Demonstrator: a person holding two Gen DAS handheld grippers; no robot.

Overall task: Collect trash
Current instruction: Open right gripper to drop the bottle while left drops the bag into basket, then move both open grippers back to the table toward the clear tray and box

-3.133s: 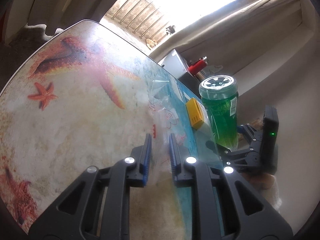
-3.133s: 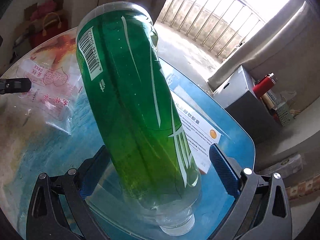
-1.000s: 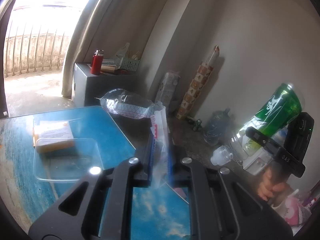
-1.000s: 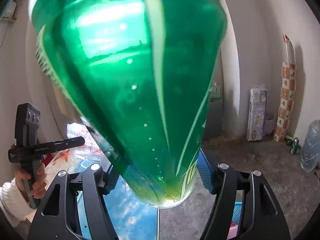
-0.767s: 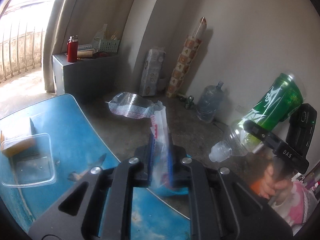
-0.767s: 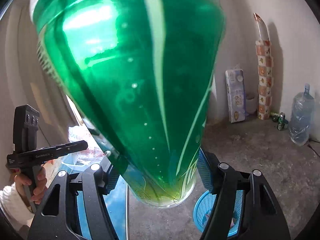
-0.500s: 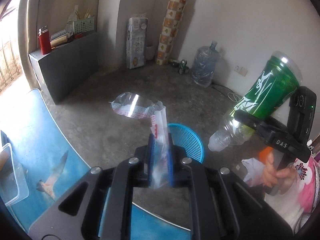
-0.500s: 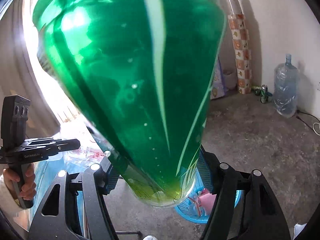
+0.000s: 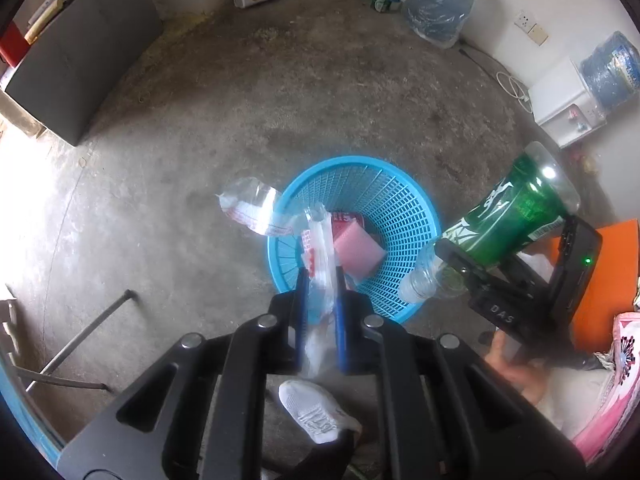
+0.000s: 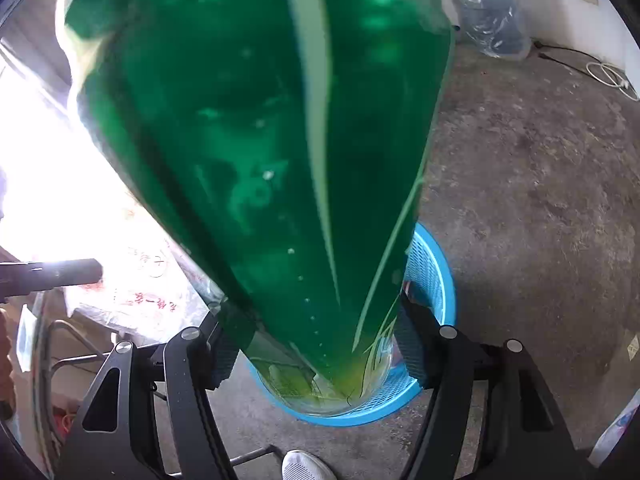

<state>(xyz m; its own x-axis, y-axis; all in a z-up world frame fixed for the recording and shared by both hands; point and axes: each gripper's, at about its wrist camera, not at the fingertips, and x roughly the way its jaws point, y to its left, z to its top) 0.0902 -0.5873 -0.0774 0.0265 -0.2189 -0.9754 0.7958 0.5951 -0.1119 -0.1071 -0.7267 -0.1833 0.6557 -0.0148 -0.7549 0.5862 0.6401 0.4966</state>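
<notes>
My left gripper is shut on a clear plastic bag with red print, held above the near rim of a blue mesh basket on the floor. The basket holds a pink sponge. My right gripper is shut on a large green plastic bottle, which fills most of the right wrist view, with the basket below it. In the left wrist view the bottle hangs neck-down over the basket's right rim.
Bare concrete floor surrounds the basket. A dark cabinet stands at far left, water jugs and a white box along the wall. A white shoe and metal table legs are near.
Both grippers swung off the table and tilted down toward the floor. The basket is now directly beneath the bag and the bottle. Both grips stay shut.
</notes>
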